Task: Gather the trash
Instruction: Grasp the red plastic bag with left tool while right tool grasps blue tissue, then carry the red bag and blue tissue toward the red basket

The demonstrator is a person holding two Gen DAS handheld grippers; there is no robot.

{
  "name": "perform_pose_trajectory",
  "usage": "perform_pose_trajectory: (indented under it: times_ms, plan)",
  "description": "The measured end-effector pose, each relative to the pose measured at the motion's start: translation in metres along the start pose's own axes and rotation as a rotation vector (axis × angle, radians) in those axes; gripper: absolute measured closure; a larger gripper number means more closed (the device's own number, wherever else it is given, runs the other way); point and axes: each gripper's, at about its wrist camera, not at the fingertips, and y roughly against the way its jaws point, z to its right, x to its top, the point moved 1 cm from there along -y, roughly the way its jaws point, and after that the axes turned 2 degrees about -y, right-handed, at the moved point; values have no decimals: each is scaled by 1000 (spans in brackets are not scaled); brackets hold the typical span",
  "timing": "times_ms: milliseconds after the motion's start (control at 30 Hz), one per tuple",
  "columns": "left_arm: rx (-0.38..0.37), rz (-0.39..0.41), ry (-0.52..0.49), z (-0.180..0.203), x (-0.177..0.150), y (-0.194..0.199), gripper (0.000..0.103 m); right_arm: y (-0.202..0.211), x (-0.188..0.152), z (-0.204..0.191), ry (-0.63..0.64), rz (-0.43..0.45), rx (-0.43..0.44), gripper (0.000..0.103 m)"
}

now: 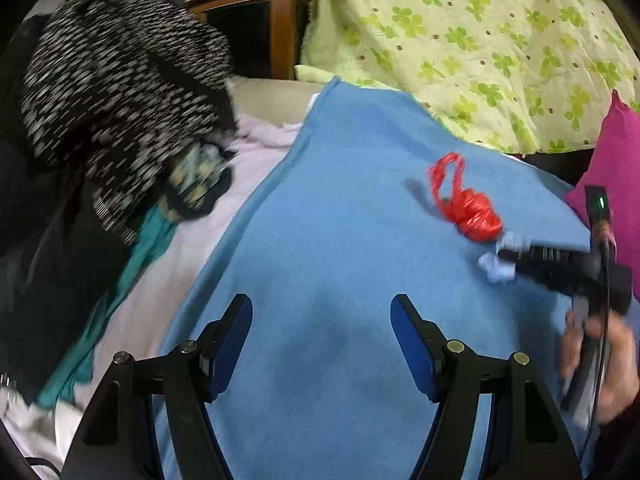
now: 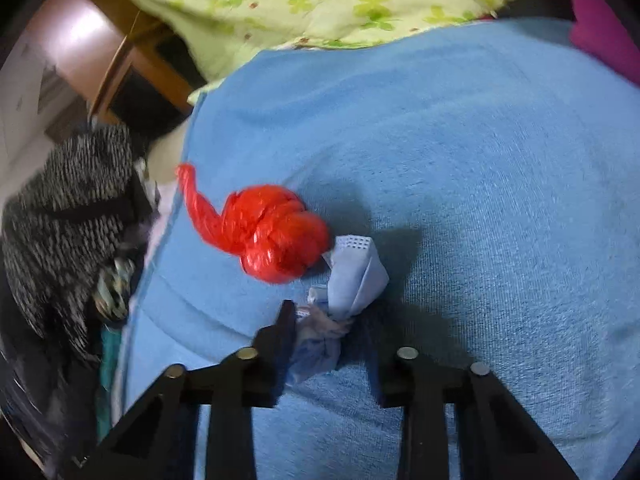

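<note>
The crumpled pale-blue face mask [image 2: 352, 280] lies on the blue blanket [image 2: 480, 160], touching the knotted red plastic bag [image 2: 272, 236] on that bag's near right side. Both look feather-light and soft; the mask should squash flat under a pinch, so its bunched lower end seems the best place to take it, while the bag is slick and better caught at its knot or loop. The right gripper [image 2: 328, 340] sits around the mask's bunched end, its claws partly apart and not yet pressed shut; whether they touch the fabric I cannot tell. The left gripper [image 1: 322, 320] hangs wide open and holds nothing, well short of the bag. Only the left view shows the bag's open loop and the right tool's side; only the right view shows the mask's pleats.
</note>
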Motion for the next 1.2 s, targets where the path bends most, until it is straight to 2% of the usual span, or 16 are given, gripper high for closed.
perform_pose_trajectory:
  times_ms: [233, 400, 467, 567, 667, 733, 767, 833, 900, 1067, 1200]
  plan:
    - [-137, -25, -22, 71, 53, -52, 31, 76, -12, 29, -26, 40, 15, 79]
    - [-204, -87, -10, 128, 73, -99, 31, 144, -29, 65, -52, 109, 15, 79]
    - [-216, -113, -5, 145, 76, -115, 31, 159, -28, 81, -74, 128, 10, 79]
    - [-176, -181, 3, 165, 79, -144, 31, 175, -26, 89, -34, 168, -38, 79]
    - [-162, -192, 37, 171, 78, -163, 31, 189, -29, 100, -21, 177, -50, 79]
    - [-162, -207, 44, 172, 75, -171, 48, 193, -31, 104, -17, 179, -62, 79]
    - [-165, -210, 41, 173, 73, -172, 52, 196, -33, 106, -11, 181, -71, 79]
    - [-135, -196, 14, 175, 69, -163, 55, 203, -33, 106, 5, 197, -76, 79]
    - [-143, -178, -6, 177, 66, -146, 57, 208, -32, 103, 20, 226, -80, 79]
    - [-159, -63, -108, 187, 56, -71, 57, 237, -32, 95, 39, 311, -43, 79]
    - [-169, -6, -177, 195, 43, -9, 57, 260, -39, 90, 55, 363, -30, 79]
